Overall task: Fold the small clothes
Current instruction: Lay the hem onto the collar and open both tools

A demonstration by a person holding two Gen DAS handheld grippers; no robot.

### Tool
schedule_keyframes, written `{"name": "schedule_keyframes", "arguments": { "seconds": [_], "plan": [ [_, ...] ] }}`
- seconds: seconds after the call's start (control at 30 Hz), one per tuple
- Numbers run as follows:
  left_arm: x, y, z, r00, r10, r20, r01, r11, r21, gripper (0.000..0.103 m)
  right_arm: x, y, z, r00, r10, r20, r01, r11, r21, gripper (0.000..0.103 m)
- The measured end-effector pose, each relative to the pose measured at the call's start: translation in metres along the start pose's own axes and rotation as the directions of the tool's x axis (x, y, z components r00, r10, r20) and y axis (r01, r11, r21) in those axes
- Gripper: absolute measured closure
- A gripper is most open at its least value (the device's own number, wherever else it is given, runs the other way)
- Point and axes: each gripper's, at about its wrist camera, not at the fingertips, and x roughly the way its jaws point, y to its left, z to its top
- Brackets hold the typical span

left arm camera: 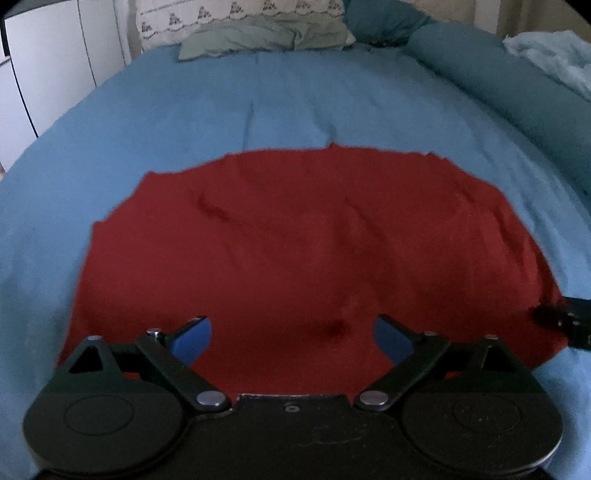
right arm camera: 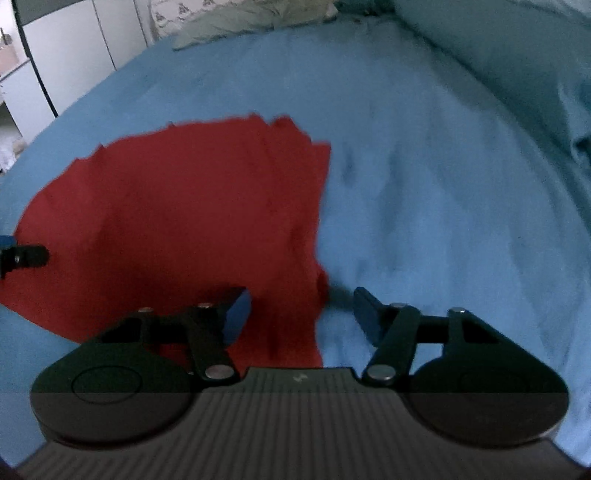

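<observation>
A red garment (left arm camera: 295,240) lies spread flat on the blue bedsheet (left arm camera: 258,103). My left gripper (left arm camera: 293,332) hovers over the garment's near edge, open, with only red fabric showing between its blue-padded fingers (left arm camera: 192,339). In the right wrist view the same red garment (right arm camera: 166,221) fills the left half. My right gripper (right arm camera: 303,306) straddles the garment's right edge, open: one finger over the red cloth, the other finger (right arm camera: 365,314) over the sheet. Each gripper's tip shows at the edge of the other's view: the right gripper (left arm camera: 565,319) and the left gripper (right arm camera: 26,254).
A crumpled pale green cloth (left arm camera: 266,38) and a patterned pillow (left arm camera: 236,14) lie at the head of the bed. A teal bolster (left arm camera: 498,70) runs along the right side, with a light blue blanket (left arm camera: 554,55) beyond it. White cabinets (left arm camera: 48,62) stand to the left.
</observation>
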Motion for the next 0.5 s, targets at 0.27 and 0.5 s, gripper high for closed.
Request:
{"name": "schedule_keyframes", "arguments": {
  "seconds": [0.27, 0.5],
  "plan": [
    [0.037, -0.002, -0.002, 0.995, 0.039, -0.089, -0.040, 0.999, -0.009, 0.000, 0.002, 0.019, -0.009, 0.999, -0.007, 0.033, 0.007, 1.000, -0.008, 0.061],
    [0.040, 0.002, 0.006, 0.989, 0.025, -0.142, -0.029, 0.999, -0.026, 0.000, -0.016, 0.005, 0.028, 0.993, 0.114, -0.012, -0.109, 0.974, 0.197, 0.081]
  ]
}}
